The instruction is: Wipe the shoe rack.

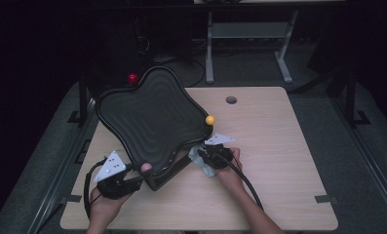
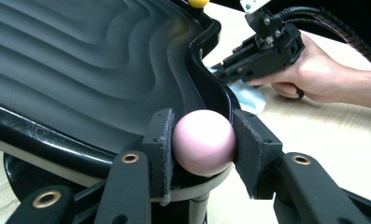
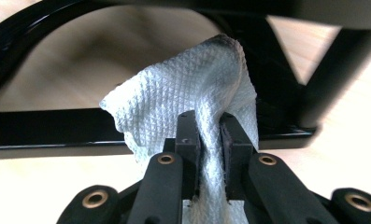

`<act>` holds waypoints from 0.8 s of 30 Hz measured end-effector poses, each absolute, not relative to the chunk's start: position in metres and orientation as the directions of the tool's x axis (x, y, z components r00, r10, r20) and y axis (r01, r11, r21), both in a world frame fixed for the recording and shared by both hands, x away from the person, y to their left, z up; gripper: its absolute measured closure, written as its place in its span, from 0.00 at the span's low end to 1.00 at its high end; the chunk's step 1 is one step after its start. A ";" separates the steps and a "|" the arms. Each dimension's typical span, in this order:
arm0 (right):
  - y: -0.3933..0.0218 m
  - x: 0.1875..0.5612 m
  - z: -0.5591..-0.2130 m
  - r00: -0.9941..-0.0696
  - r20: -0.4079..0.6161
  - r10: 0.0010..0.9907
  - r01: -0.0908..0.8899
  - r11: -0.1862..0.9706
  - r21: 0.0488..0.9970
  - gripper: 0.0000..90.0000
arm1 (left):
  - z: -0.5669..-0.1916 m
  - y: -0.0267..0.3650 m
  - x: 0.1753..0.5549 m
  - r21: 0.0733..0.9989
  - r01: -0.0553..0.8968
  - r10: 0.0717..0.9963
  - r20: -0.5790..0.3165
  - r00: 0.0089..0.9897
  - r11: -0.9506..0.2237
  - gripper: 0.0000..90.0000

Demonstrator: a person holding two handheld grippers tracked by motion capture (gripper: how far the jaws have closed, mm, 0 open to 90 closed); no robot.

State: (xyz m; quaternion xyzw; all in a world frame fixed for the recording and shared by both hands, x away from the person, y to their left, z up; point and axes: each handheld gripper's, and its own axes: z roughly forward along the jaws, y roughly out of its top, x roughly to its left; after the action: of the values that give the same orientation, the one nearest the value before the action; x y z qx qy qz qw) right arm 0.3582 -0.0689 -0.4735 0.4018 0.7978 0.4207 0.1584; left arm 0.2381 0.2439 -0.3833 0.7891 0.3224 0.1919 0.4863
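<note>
Wooden bench (image 1: 279,161) carried a tilted black tray (image 1: 152,117); left claw (image 2: 203,144) gripped its pink ball (image 2: 204,141) to steady it while right claw (image 3: 210,140), pinching a paper towel (image 3: 183,93), wiped underneath.

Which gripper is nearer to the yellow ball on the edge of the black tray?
Right. The right gripper, shut on a white cloth, sits just below the yellow ball. The left gripper grips the pink ball at the tray's opposite near corner.

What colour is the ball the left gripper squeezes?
Pale pink ball, clearest in the left gripper view.
</note>
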 end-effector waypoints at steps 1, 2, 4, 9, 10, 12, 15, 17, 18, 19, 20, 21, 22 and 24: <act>-0.075 0.362 -0.474 -0.599 0.095 0.795 0.525 0.301 0.796 0.89 | -0.383 0.244 0.238 0.892 0.322 0.696 -0.011 0.718 -0.318 0.67; -0.078 0.364 -0.475 -0.584 0.107 0.805 0.536 0.283 0.795 0.89 | -0.383 0.245 0.238 0.892 0.322 0.695 -0.011 0.719 -0.318 0.66; -0.078 0.363 -0.475 -0.577 0.122 0.808 0.543 0.267 0.796 0.89 | -0.384 0.245 0.239 0.892 0.323 0.697 -0.013 0.717 -0.315 0.66; -0.077 0.364 -0.475 -0.596 0.093 0.798 0.524 0.299 0.798 0.89 | -0.383 0.248 0.238 0.893 0.327 0.707 -0.015 0.707 -0.309 0.66; -0.081 0.366 -0.476 -0.579 0.112 0.807 0.539 0.277 0.795 0.89 | -0.383 0.248 0.238 0.894 0.328 0.707 -0.016 0.707 -0.307 0.66; -0.082 0.366 -0.477 -0.572 0.124 0.811 0.548 0.265 0.793 0.89 | -0.383 0.247 0.239 0.894 0.326 0.708 -0.014 0.707 -0.308 0.66; -0.069 0.360 -0.476 -0.629 0.090 0.772 0.513 0.325 0.795 0.89 | -0.383 0.250 0.239 0.893 0.329 0.716 -0.012 0.698 -0.307 0.66; -0.073 0.362 -0.475 -0.621 0.092 0.778 0.518 0.319 0.794 0.89 | -0.383 0.253 0.239 0.894 0.331 0.720 -0.014 0.694 -0.301 0.67; -0.077 0.365 -0.475 -0.605 0.091 0.791 0.526 0.311 0.791 0.88 | -0.383 0.254 0.239 0.895 0.332 0.722 -0.016 0.692 -0.299 0.67; -0.082 0.368 -0.475 -0.589 0.102 0.802 0.537 0.294 0.791 0.88 | -0.383 0.254 0.239 0.896 0.331 0.723 -0.015 0.691 -0.298 0.67; -0.086 0.369 -0.475 -0.575 0.117 0.810 0.550 0.277 0.788 0.88 | -0.384 0.253 0.239 0.896 0.330 0.723 -0.013 0.691 -0.299 0.67; -0.085 0.368 -0.474 -0.575 0.108 0.811 0.548 0.284 0.787 0.88 | -0.384 0.253 0.240 0.896 0.329 0.722 -0.013 0.691 -0.299 0.67; -0.082 0.366 -0.474 -0.588 0.091 0.803 0.537 0.304 0.786 0.89 | -0.383 0.253 0.240 0.895 0.331 0.723 -0.015 0.691 -0.298 0.67; -0.077 0.362 -0.475 -0.609 0.067 0.791 0.519 0.333 0.787 0.89 | -0.383 0.256 0.240 0.896 0.331 0.730 -0.011 0.683 -0.297 0.67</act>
State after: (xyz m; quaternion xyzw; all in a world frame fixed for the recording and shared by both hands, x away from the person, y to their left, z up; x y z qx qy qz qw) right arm 0.3622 -0.0769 -0.4747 0.4097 0.7992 0.4071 0.1666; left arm 0.2404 0.2555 -0.3834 0.7785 0.3407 0.2054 0.4854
